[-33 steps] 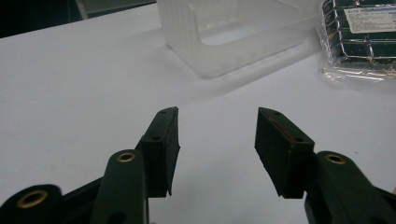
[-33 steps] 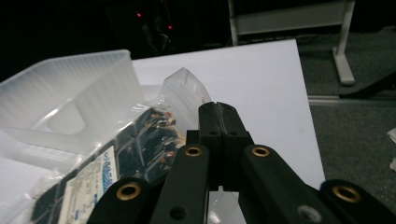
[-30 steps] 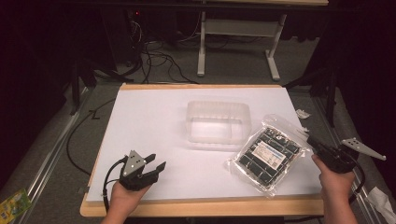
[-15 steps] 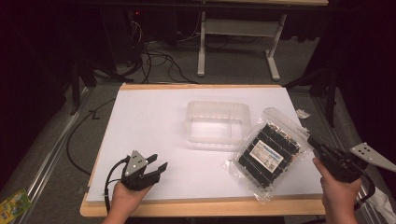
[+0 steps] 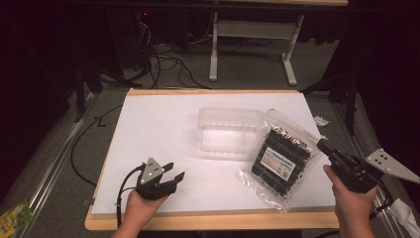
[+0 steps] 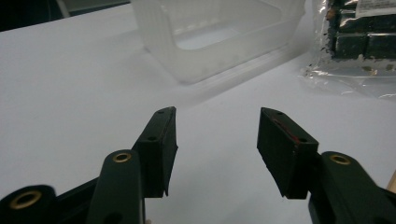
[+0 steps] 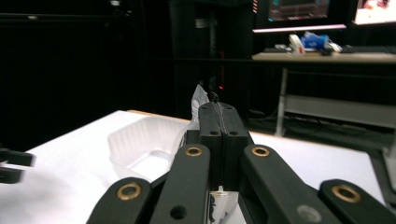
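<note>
Pinching the clear plastic bag of black parts (image 5: pixel 283 157) by its 3 o'clock edge, the right hand-held gripper (image 5: pixel 328 148) has its jaws clamped together; the bag lies tilted on the counter (image 5: pixel 163 124), touching the clear plastic tub (image 5: pixel 229 130). At 7 o'clock, the left hand-held gripper (image 5: pixel 173 171) hovers with jaws apart and nothing between them, having just widened slightly.

High view looking forward and down over the white worktop (image 5: pixel 163 129), both gripper views low and close, all sharing the clear ribbed plastic tub (image 5: pixel 230 130) (image 6: pixel 219 35) (image 7: pixel 140 144)

Green packet (image 5: pixel 13 216) on grey floor (image 5: pixel 59 148) left of table; white desk frame (image 5: pixel 252 37), tangled cables (image 5: pixel 163 57) behind.
</note>
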{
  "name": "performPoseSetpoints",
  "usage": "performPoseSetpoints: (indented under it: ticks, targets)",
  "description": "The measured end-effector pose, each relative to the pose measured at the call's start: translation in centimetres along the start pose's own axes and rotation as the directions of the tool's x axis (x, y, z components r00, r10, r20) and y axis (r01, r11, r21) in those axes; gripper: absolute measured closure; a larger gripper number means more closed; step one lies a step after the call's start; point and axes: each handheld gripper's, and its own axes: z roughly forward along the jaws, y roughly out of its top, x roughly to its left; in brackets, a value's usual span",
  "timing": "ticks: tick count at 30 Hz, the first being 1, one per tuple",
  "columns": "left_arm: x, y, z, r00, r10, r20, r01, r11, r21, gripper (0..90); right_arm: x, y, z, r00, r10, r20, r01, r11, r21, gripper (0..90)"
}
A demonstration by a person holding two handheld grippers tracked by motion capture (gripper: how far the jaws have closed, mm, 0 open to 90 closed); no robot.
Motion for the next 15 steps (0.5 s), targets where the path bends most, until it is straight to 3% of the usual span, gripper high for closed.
performPoseSetpoints:
  ticks: [3,5,8,9,11,15]
  targets:
    - [-0.9,0.7,1.1,0.9995,0.009,0.029,-0.009,1.0,-0.002,49.2,0.7,0.4,0.2,0.9998,-0.013,-0.016,0.012,1.0,-0.011,90.0]
    - [-2.6,1.9,3.1,0.9963,0.046,0.072,-0.045,0.9989,-0.008,51.2,1.7,0.9,0.3,0.9981,-0.038,-0.048,0.036,0.999,-0.029,90.0]
    - [-4.0,3.2,5.5,0.9929,0.057,0.104,-0.054,0.9981,-0.028,55.0,2.4,1.2,0.3,0.9968,-0.049,-0.063,0.047,0.998,-0.038,90.0]
    - [-4.0,3.2,5.5,0.9929,0.057,0.104,-0.054,0.9981,-0.028,56.2,2.4,1.2,0.3,0.9968,-0.049,-0.063,0.047,0.998,-0.038,90.0]
    - [-5.1,4.2,8.3,0.9903,0.074,0.117,-0.073,0.9972,-0.017,56.6,2.9,1.3,0.4,0.9949,-0.073,-0.07,0.071,0.997,-0.038,90.0]
    - [-6.1,4.9,11.6,0.9875,0.066,0.143,-0.066,0.9978,-0.005,57.7,2.8,1.1,0.5,0.9946,-0.07,-0.076,0.067,0.997,-0.04,90.0]
